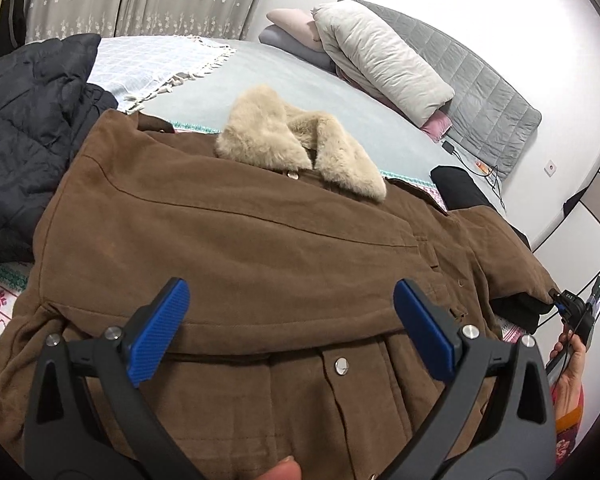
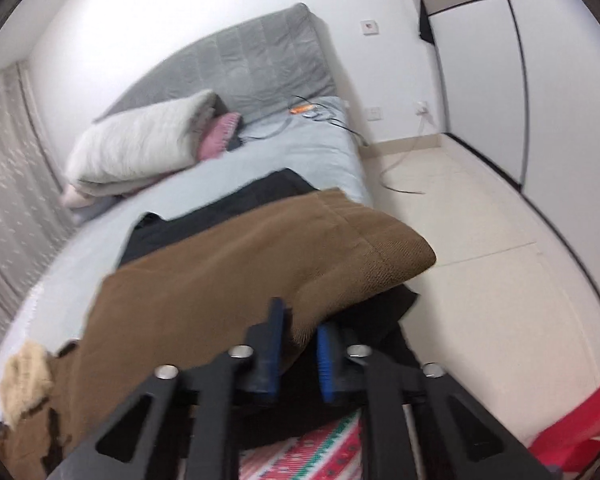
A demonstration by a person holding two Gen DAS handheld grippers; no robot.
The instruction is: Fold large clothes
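Note:
A brown jacket (image 1: 236, 248) with a beige fur collar (image 1: 296, 140) lies front-up on the bed. My left gripper (image 1: 290, 308) is open and empty just above the jacket's chest. My right gripper (image 2: 300, 336) is shut on the jacket's right sleeve (image 2: 260, 268) near the cuff (image 2: 396, 256) and holds it over the bed's right edge. The right gripper also shows at the far right of the left wrist view (image 1: 572, 312), at the sleeve's end.
A dark puffer coat (image 1: 28, 120) lies left of the jacket. A black garment (image 2: 236, 216) lies under the sleeve. Folded quilts and pillows (image 1: 376, 56) sit by the grey headboard (image 2: 236, 60). Cables (image 2: 320, 114) lie near it. Tiled floor (image 2: 480, 220) is to the right.

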